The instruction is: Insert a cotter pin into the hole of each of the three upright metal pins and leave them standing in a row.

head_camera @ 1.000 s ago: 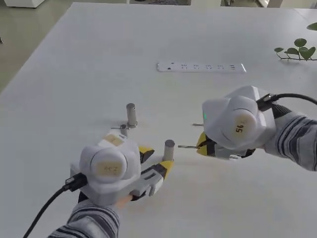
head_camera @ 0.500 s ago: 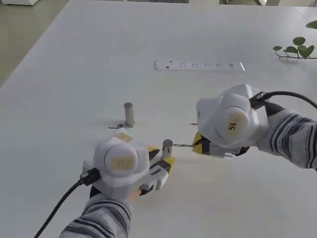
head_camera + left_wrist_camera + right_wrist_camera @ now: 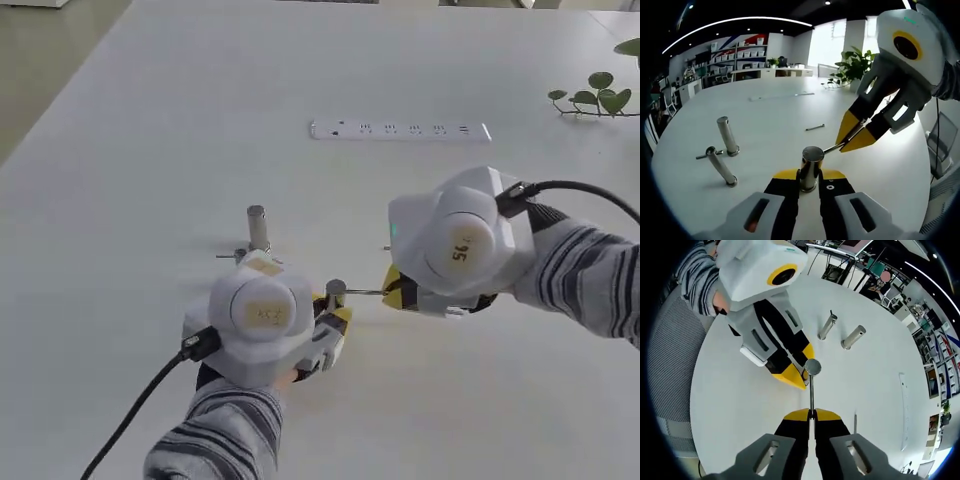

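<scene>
Jaws tight: left gripper [image 3: 809,177] on near pin [image 3: 812,156], right gripper [image 3: 811,414] on cotter pin [image 3: 811,390] (two pins [image 3: 727,135] behind)

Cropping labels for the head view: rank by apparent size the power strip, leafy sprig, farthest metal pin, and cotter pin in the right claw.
1. power strip
2. leafy sprig
3. farthest metal pin
4. cotter pin in the right claw: roughly that pin's length here, but far thinner.
</scene>
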### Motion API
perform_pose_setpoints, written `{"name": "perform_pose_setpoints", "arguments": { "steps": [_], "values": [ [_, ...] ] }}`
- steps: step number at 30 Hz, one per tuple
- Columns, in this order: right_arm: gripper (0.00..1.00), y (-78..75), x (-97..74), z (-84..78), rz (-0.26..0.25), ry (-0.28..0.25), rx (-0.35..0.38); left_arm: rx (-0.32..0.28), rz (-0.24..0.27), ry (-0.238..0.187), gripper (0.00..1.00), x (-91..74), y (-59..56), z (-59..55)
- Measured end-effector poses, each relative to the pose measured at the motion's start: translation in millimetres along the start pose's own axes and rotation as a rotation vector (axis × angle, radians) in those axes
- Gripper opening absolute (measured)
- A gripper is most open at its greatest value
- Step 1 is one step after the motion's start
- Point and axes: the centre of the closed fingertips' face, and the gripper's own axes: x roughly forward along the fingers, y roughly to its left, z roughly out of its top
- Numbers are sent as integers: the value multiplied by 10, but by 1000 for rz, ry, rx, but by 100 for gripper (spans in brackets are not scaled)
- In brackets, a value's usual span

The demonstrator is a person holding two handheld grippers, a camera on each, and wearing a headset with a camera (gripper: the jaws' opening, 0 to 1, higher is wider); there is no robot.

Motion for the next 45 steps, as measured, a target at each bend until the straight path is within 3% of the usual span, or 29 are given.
{"name": "perform_pose_setpoints", "arguments": {
  "steps": [2, 6, 14, 23, 37, 45],
  "values": [
    [0, 32, -13, 70, 21, -33, 42, 6, 2, 1, 11, 0, 1, -3],
    [0, 8, -7, 52, 10, -21, 37, 7, 5, 1, 10, 7, 3, -6],
    [0, 5, -9, 147, 8, -51, 25, 27, 13, -1, 10, 13, 1, -11],
    [0, 3, 27, 202, 2, -61, 9, 1, 12, -6, 10, 20, 7, -19],
    [0, 7, 57, 284, 1, -101, 46, -11, 17, -5, 10, 41, 5, -38],
    [4, 9, -7, 298, 4, -124, 63, -20, 21, -2, 10, 49, 8, -45]
  ]
}}
